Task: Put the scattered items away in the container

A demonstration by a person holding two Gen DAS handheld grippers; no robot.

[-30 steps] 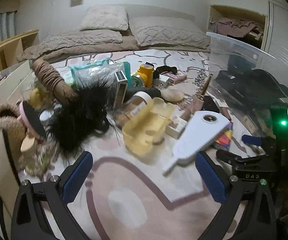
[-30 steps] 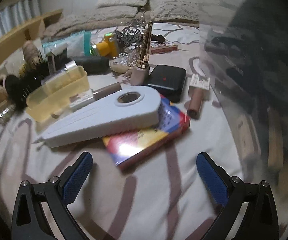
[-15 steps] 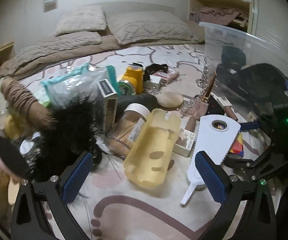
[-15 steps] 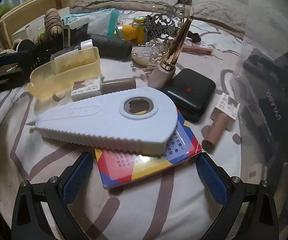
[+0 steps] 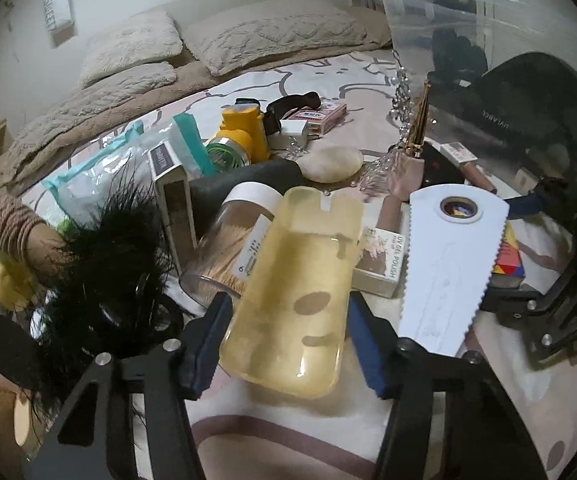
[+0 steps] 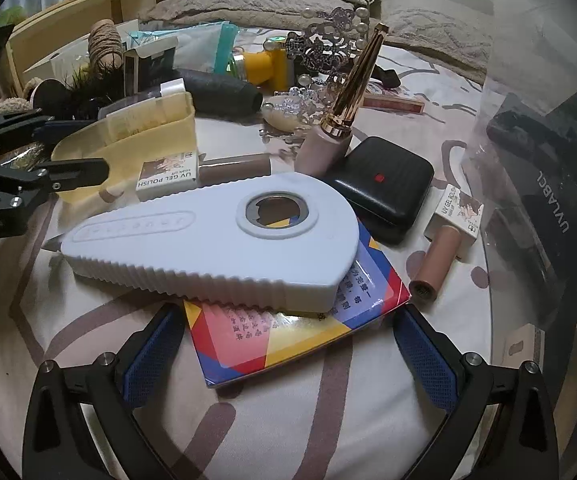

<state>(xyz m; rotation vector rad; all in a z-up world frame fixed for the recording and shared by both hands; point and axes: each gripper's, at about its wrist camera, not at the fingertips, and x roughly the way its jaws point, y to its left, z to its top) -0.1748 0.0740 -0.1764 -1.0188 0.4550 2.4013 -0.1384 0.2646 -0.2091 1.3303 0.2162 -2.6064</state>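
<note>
Scattered items lie on a patterned bedspread. My left gripper (image 5: 288, 344) has its blue pads on both sides of a translucent yellow case (image 5: 292, 292), touching or nearly touching it; the case still rests on the bed. It also shows in the right wrist view (image 6: 128, 140). My right gripper (image 6: 288, 356) is open, its fingers straddling a colourful booklet (image 6: 288, 340) with a white comb-like tool (image 6: 216, 240) lying on top. The clear plastic container (image 5: 508, 80) stands at the right, with dark items inside.
Around lie a UV gel polish box (image 5: 380, 264), a toothpick jar (image 5: 232, 248), black feathers (image 5: 104, 264), a twine spool (image 5: 8, 224), a yellow fan (image 5: 244, 136), a black case (image 6: 380, 184), a gold-capped bottle (image 6: 340, 124) and a polish tube (image 6: 436, 264). Pillows lie behind.
My left gripper has moved forward and narrowed around the yellow case. My right gripper has moved closer to the booklet and white tool, staying open.
</note>
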